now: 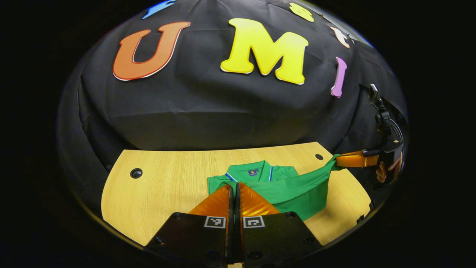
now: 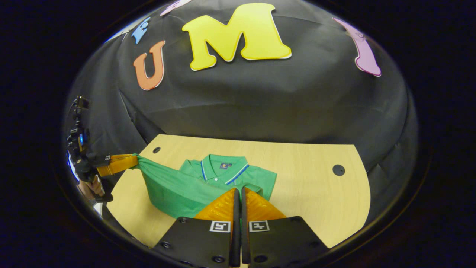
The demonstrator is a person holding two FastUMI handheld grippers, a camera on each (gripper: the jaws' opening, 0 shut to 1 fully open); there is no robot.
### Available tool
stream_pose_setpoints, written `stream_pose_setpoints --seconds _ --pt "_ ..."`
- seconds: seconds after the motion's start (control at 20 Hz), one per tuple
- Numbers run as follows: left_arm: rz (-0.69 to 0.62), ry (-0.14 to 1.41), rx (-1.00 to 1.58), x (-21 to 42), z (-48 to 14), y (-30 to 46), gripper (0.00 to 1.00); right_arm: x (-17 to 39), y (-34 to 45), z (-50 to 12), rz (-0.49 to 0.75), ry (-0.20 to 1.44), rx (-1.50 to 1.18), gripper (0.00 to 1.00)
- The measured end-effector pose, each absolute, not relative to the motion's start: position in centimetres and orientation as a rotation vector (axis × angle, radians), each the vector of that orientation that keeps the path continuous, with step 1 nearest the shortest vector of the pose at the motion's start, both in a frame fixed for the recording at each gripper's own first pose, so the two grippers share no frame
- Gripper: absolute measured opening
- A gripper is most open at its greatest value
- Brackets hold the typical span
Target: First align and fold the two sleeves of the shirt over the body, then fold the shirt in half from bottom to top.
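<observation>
Left gripper (image 1: pixel 234 188): fingers pressed together at the bottom of the left gripper view, tips pinching green cloth of the shirt (image 1: pixel 282 186). In the right gripper view the same gripper (image 2: pixel 134 160) shows far off at the left, beyond the table's edge, a hand (image 2: pixel 91 188) under it, with a pulled-up corner of shirt cloth clamped at its tip.

Right gripper (image 2: pixel 238 193): fingers likewise pressed together at the bottom of the right gripper view, tips at the shirt's (image 2: pixel 208 182) near edge, cloth between them. In the left gripper view it (image 1: pixel 338 160) shows far right, over the table's right edge, a hand (image 1: pixel 388 171) behind it, shirt cloth stretched taut from its tip back down to the body.

Shirt: green polo, collar with blue-and-white trim toward the table's far edge, small dark label inside the collar. Lies about mid-table, collar end flat. The lower part is lifted off the surface and drawn across by both grippers, forming a raised fold over the body.

Table (image 1: pixel 167 178): light wood grain, curved near edge, a dark round hole (image 1: pixel 136 173) near the far left corner and another (image 1: pixel 319 156) near the far right corner.
</observation>
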State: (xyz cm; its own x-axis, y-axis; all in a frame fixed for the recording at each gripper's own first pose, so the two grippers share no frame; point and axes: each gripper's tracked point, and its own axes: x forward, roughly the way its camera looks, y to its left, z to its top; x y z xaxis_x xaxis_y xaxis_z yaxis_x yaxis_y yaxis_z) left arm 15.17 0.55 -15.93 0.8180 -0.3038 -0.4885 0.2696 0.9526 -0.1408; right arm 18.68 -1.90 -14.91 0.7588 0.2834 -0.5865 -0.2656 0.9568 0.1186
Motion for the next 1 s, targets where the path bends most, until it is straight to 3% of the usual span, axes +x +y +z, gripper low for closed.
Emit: stream_pose_setpoints --seconds 0.3,1.0 --pt "-0.275 0.514 -0.078 19.3 -18.5 0.8 0.03 23.1 -2.5 -17.6 0.282 0.63 0.022 0.0" --pt "-0.17 0.568 -0.049 24.6 -27.1 1.1 0.03 31.7 -3.2 -25.5 0.249 0.598 -0.039 0.03"
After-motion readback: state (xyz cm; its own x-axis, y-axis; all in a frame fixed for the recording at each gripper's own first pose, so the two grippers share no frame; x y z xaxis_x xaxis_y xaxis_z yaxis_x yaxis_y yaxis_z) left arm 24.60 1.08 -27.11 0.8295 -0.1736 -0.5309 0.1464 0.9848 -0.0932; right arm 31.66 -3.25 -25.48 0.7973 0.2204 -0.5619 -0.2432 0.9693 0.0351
